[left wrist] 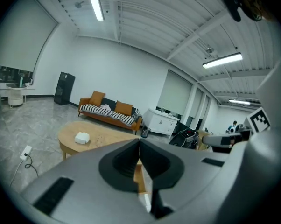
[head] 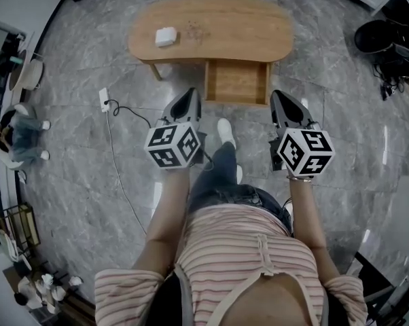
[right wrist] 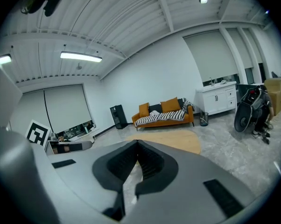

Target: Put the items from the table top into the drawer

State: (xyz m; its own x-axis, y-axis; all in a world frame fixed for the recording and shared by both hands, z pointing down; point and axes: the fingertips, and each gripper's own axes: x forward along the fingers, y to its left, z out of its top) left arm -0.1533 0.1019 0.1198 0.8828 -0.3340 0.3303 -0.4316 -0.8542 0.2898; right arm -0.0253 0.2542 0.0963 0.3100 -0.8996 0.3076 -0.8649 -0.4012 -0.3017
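Wood table [head: 249, 29] was noted ahead, with its drawer [head: 236, 80] already pulled open at the front. One white item [head: 166, 37] was seen on the table's left part. It was judged boxy, light and possibly soft, best pinched across its narrow sides. Left hand-held gripper [head: 188, 99] and right hand-held gripper [head: 280, 102] were found pressed together, empty, well short of the table. Faint specks [head: 194, 32] beside the item could not be identified.

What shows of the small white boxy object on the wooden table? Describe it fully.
The small white boxy object has rounded corners; its material is unclear. It lies flat on the left part, as the head view shows it, of the curved light wooden table, touching only the tabletop.
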